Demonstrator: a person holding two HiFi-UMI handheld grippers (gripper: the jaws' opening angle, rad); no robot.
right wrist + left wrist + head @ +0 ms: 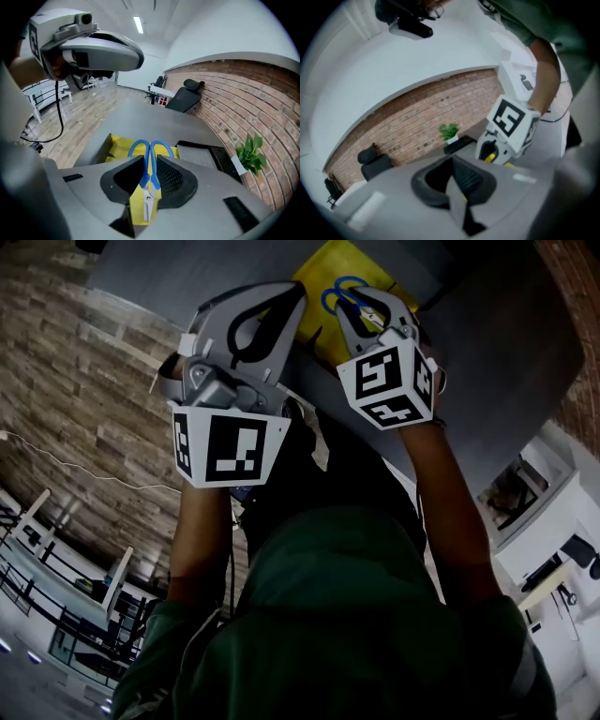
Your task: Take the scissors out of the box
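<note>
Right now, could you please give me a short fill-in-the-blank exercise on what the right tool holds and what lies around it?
1. The right tool is clamped on the ____.
2. Their handles are coloured ____.
3. The open box under them is ____.
4. The potted plant stands against a ____ wall.

Missing words: scissors; blue; yellow; brick.
</note>
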